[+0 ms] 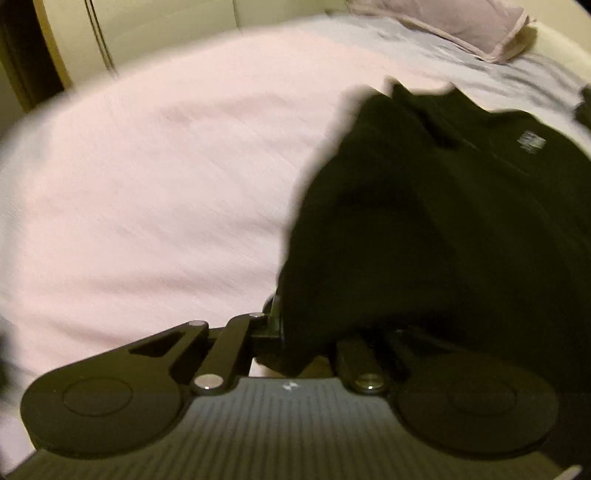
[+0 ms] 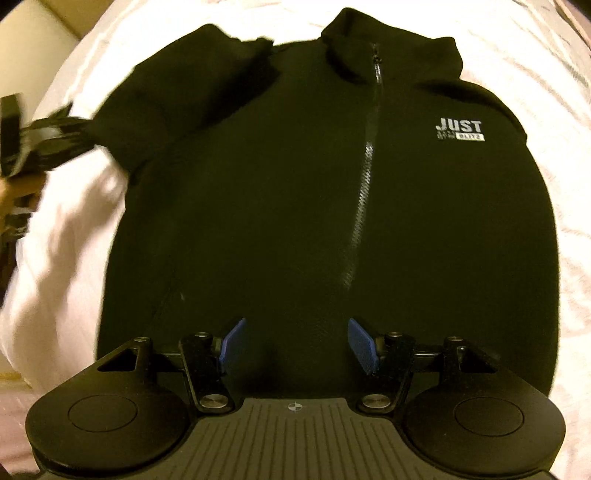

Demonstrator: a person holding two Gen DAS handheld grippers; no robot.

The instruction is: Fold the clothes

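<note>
A black zip-up jacket [image 2: 295, 192] lies front up on the pale pink bed sheet [image 2: 546, 66], with its collar at the far end and a white "JUST" logo [image 2: 459, 130] on the chest. My right gripper [image 2: 298, 343] hovers open over the jacket's lower front, and nothing is between its blue pads [image 2: 232, 345]. My left gripper [image 2: 48, 136] is at the left, shut on the end of the jacket's sleeve [image 2: 177, 92]. In the left wrist view the black cloth [image 1: 424, 221] drapes over the left gripper [image 1: 310, 343] and hides its fingertips.
The sheet [image 1: 147, 184] stretches wide to the left of the jacket. A pink pillow [image 1: 461, 26] lies at the far end of the bed. A cream wall and door frame [image 1: 48, 55] stand beyond the bed's edge. A hand [image 2: 14, 195] holds the left gripper.
</note>
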